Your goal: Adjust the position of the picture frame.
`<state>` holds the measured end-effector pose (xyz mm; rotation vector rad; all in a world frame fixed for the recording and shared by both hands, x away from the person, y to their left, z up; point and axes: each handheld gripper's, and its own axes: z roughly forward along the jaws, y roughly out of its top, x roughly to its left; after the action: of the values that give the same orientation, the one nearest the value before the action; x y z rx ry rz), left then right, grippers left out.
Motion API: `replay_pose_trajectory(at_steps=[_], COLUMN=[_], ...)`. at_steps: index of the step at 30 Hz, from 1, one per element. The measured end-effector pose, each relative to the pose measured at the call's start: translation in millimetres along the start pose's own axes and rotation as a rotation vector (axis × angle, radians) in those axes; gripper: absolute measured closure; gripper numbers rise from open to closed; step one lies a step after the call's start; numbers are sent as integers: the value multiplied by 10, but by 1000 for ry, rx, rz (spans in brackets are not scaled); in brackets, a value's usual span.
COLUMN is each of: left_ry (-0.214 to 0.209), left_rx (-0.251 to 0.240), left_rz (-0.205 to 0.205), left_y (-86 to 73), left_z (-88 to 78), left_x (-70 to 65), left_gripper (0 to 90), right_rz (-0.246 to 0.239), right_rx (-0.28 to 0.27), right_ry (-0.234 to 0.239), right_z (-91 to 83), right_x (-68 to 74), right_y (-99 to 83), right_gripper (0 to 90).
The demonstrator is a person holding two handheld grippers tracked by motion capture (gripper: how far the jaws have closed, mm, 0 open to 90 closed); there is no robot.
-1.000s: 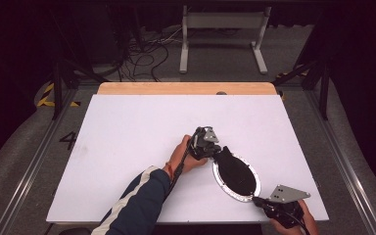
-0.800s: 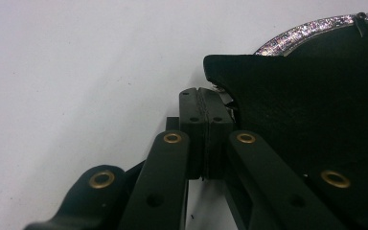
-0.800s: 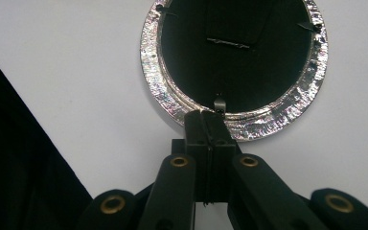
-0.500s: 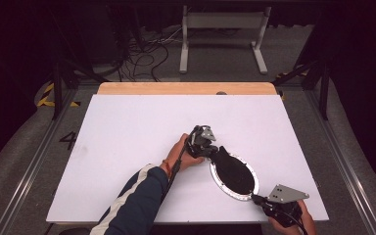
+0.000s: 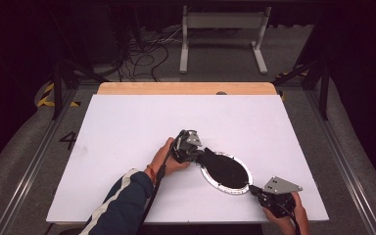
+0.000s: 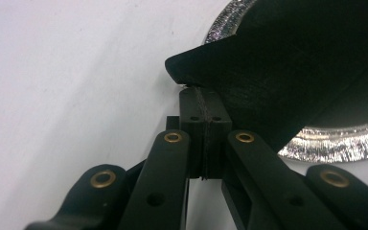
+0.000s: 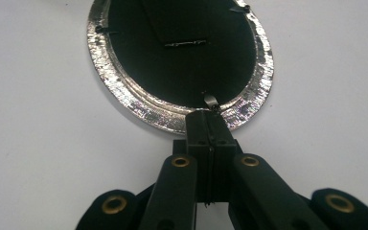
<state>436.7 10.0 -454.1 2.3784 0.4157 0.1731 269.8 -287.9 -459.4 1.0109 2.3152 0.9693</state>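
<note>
One oval silver frame (image 5: 210, 175) on white table (image 5: 127, 127), black backing (image 5: 225, 169) inside; both tools closed, holding nothing.

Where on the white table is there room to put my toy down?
Lots: the whole far half of the white table up to the wooden strip, and its left side. It is crowded near the right front, around the oval frame, left gripper and right gripper.

Dark navy sleeve with white stripes (image 5: 122, 196) at lower left; black two-jaw grippers with brass rivets (image 6: 206, 139), grey triangular plate (image 5: 281, 185) at lower right.
</note>
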Motion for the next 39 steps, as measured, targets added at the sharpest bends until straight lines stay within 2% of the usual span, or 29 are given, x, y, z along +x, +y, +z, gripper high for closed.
replay_pose_trajectory(at_steps=[2,4,17,21,22,27,28,31,33,35,36,39], left_ry=[-2,-1,-4,-9,-6,3,6,-1,-4,12,23,52], left_rx=[1,-5,-13,-15,-2,9,11,-2,-3,-24,-45,-105], left_rz=[11,2,10,9,4,0,8,-7,-9,-9,-23,-43], left_y=[-22,-65,-331,-370,-382,-393,-397,-424,-431,-438,-440,-404], left_z=[-22,-52,-264,-297,-319,-341,-349,-357,-369,-409,-440,-491], left_x=[9,4,-65,-83,-100,-149,-151,-154,-134,-99,-72,-6], left_gripper=[900,900,900,900,900,900,900,895,896,897,896,895], right_rz=[10,28,42,50,53,76,76,70,67,77,81,50], right_rx=[0,0,19,19,25,23,23,25,23,19,18,33], right_ry=[-1,3,-28,-29,-47,-60,-61,-69,-54,-32,-26,12], right_z=[13,44,231,273,307,355,355,335,301,265,258,239], right_x=[-6,-32,-135,-161,-181,-224,-221,-177,-123,-62,-40,65], right_y=[12,37,216,252,285,316,315,303,281,249,246,261], right_gripper=[900,900,900,900,900,900,900,900,900,900,900,900])
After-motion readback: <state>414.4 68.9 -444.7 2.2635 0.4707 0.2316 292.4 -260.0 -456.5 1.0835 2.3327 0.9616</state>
